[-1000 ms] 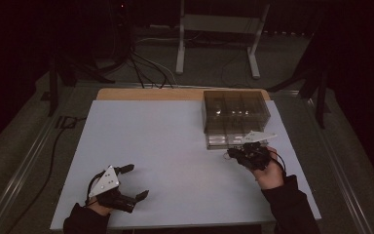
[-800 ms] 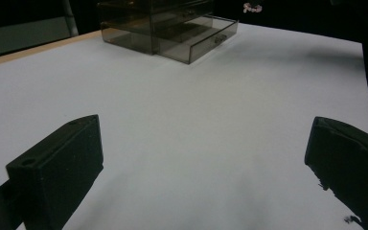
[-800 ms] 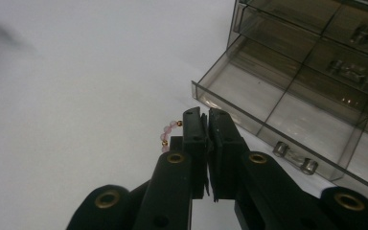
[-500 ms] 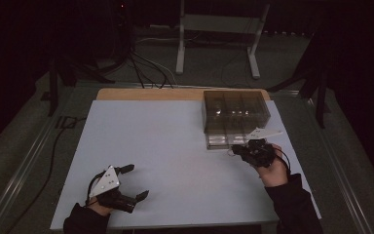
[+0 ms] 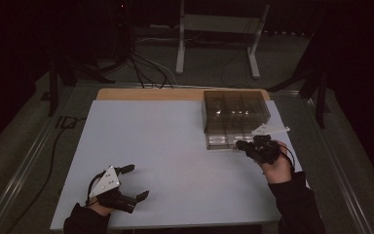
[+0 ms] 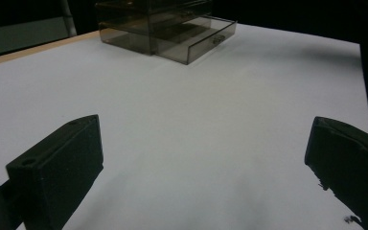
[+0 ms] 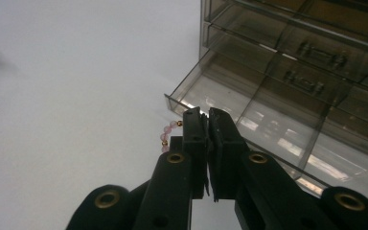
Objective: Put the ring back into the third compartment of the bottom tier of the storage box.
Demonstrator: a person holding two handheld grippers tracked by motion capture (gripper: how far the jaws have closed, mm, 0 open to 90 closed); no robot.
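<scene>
A smoky clear drawer box [image 5: 234, 111] stands at the table's back right, its bottom drawer [image 5: 224, 141] pulled out toward me. In the right gripper view the open drawer [image 7: 249, 120] lies just under and ahead of the jaws. My right gripper [image 5: 243, 146] [image 7: 207, 120] is shut on a string of pink and gold beads [image 7: 168, 135], which hangs out to the left of the jaws at the drawer's front corner. My left gripper [image 5: 137, 182] [image 6: 206, 158] rests open near the table's front left with nothing between its jaws. It sees the drawer box [image 6: 165, 26] far ahead.
The white table top [image 5: 175, 146] has a wooden strip [image 5: 146, 93] along its back edge. Cables [image 5: 141, 68] and a metal stand [image 5: 219, 24] sit on the floor beyond it. A dark rail [image 5: 19, 165] runs along the left side.
My right gripper has shifted slightly right and toward me at the open drawer's front. The left gripper has stayed still.
</scene>
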